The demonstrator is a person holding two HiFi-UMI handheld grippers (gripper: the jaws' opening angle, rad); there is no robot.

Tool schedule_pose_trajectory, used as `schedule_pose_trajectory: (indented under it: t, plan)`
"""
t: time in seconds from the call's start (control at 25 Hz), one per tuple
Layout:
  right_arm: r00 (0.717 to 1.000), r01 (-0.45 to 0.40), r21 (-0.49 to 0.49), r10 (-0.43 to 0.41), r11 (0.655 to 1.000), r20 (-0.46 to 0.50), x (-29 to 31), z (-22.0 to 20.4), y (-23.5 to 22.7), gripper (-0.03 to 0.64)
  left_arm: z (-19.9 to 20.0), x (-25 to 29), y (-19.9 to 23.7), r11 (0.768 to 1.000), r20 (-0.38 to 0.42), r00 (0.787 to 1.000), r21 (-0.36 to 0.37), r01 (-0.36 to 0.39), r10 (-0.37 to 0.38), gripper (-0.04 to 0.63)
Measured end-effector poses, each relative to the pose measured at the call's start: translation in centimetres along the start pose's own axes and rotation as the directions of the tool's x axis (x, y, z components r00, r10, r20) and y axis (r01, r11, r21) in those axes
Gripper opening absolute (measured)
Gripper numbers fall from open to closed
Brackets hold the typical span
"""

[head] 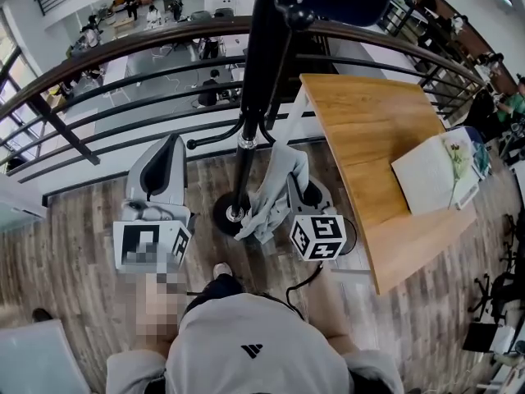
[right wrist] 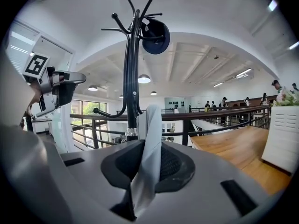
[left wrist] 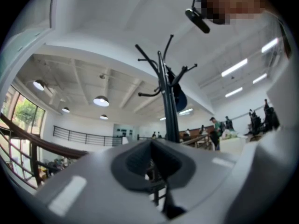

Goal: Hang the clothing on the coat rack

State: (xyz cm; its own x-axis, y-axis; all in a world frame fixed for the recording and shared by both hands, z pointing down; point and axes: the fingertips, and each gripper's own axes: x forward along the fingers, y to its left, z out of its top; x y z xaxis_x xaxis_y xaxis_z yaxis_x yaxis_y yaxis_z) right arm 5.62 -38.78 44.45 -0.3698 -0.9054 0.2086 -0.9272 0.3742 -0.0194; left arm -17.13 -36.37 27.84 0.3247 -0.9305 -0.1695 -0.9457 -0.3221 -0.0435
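Note:
The black coat rack point(head: 250, 97) stands in front of me, its round base point(head: 232, 214) on the wood floor. A dark blue cap point(right wrist: 155, 35) hangs on one upper hook. My right gripper point(head: 294, 184) is just right of the pole and low, shut on a light grey garment point(head: 275, 189) that droops towards the base. In the right gripper view the grey cloth point(right wrist: 149, 139) runs up between the jaws, with the rack point(right wrist: 132, 69) close behind. My left gripper point(head: 173, 146) is left of the pole, shut with nothing in it. From its own view the rack point(left wrist: 164, 92) rises above it.
A curved metal railing point(head: 123, 64) runs behind the rack, with a drop to a lower floor beyond. A wooden table point(head: 369, 130) stands at the right with a white open book point(head: 431, 175) and flowers on it. My foot point(head: 221, 270) is near the base.

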Motion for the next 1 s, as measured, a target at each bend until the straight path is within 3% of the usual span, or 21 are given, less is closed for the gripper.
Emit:
schedule_pose_trajectory:
  t: [0.24,0.44,1.0]
  plan:
    - [0.998,-0.005,-0.007,0.005,1.000,0.058,-2.6,1.4,-0.8,0.057,0.4,-1.5,-2.0,1.000,0.003,1.000,0.006,-0.021,0.020,0.008]
    - [0.994,-0.014,-0.025,0.017,1.000,0.111,-4.8,3.3,-0.3,0.002,1.0,-3.1,-3.1,1.000,0.006,1.000,0.009,-0.028,0.028,0.008]
    - [0.978,-0.012,-0.060,0.024,0.998,0.206,-11.4,7.2,-0.7,0.002,2.3,-6.7,-7.3,0.999,0.019,0.999,0.014,-0.037,0.037,0.008]
